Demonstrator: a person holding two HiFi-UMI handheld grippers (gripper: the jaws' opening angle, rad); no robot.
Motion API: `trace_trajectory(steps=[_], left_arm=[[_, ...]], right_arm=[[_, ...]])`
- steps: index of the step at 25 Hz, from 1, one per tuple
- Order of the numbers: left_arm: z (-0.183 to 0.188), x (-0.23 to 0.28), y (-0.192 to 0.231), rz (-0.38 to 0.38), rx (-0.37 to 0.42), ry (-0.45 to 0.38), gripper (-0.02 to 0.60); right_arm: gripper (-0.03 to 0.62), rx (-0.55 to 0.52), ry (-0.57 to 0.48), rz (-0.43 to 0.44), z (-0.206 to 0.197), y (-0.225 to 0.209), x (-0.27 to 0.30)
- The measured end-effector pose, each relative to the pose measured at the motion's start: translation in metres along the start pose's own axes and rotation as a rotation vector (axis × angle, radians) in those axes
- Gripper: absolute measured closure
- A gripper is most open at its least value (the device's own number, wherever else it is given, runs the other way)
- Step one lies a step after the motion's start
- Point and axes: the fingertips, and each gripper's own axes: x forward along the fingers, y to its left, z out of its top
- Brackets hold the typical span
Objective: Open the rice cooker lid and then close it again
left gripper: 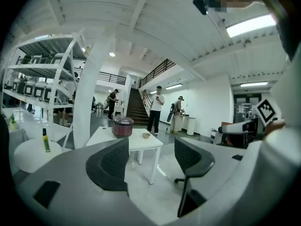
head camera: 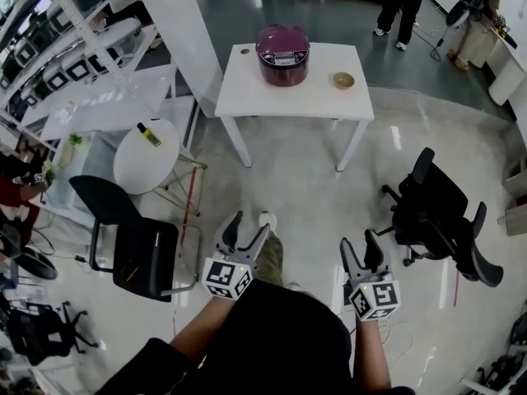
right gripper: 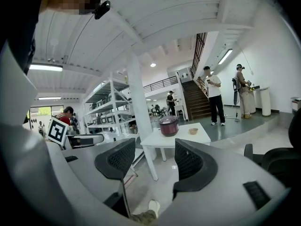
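A maroon rice cooker [head camera: 282, 54] with its lid down stands on a white table [head camera: 247, 89] well ahead of me, with a small bowl [head camera: 343, 80] to its right. The cooker [left gripper: 122, 126] shows small and distant in the left gripper view, and the same cooker [right gripper: 169, 125] sits far off in the right gripper view. My left gripper [head camera: 248, 228] is held low near my body, open and empty. My right gripper [head camera: 361, 250] is beside it, also open with nothing between its jaws. Both are far from the table.
A black chair [head camera: 136, 245] stands close on my left by a round white table [head camera: 148, 155] with a bottle [head camera: 149, 135]. A black office chair [head camera: 440, 216] is on my right. A white pillar [head camera: 177, 23] and shelving [head camera: 49, 31] lie left; people stand beyond the table.
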Motion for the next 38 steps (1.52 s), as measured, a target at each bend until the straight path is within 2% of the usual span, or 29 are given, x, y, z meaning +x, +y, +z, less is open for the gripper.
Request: trace_trajectory(steps=[4,7,12,14,19,22,25,31,35,38], left_arm=[[0.015,0.040,0.023,-0.006,0.006,-0.046,0.299],[0.023,0.074,0.052,-0.002,0.009,-0.049,0.299],[0.045,0.135,0.105,0.009,-0.013,-0.067,0.299],[0.060,0.162,0.125,-0.010,-0.013,-0.069,0.299],[0.102,0.221,0.167,-0.095,-0.015,-0.097,0.300],[0.125,0.254,0.198,-0.105,0.000,-0.131,0.299],[0.138,0.273,0.229,-0.088,-0.024,-0.143,0.299],[0.140,0.298,0.280,-0.090,-0.106,-0.108,0.299],[0.141,0.312,0.296,-0.091,-0.109,-0.103,0.299],[0.146,0.322,0.302,-0.083,-0.115,-0.110,0.299]], right_arm=[[0.349,0.005,0.015,-0.010,0.006,-0.010,0.040],[0.349,0.028,0.011,-0.024,0.015,-0.020,0.080],[0.349,-0.033,0.037,0.062,0.036,-0.021,0.164],[0.349,-0.057,0.024,0.073,0.054,-0.023,0.200],[0.349,-0.074,0.030,0.025,0.092,-0.032,0.280],[0.349,-0.083,0.041,0.001,0.106,-0.039,0.322],[0.349,-0.087,0.049,-0.009,0.112,-0.039,0.357],[0.349,-0.071,-0.055,-0.017,0.138,-0.022,0.411],[0.349,-0.006,-0.038,-0.013,0.139,-0.017,0.433],[0.349,-0.032,-0.016,-0.014,0.137,-0.021,0.446]])
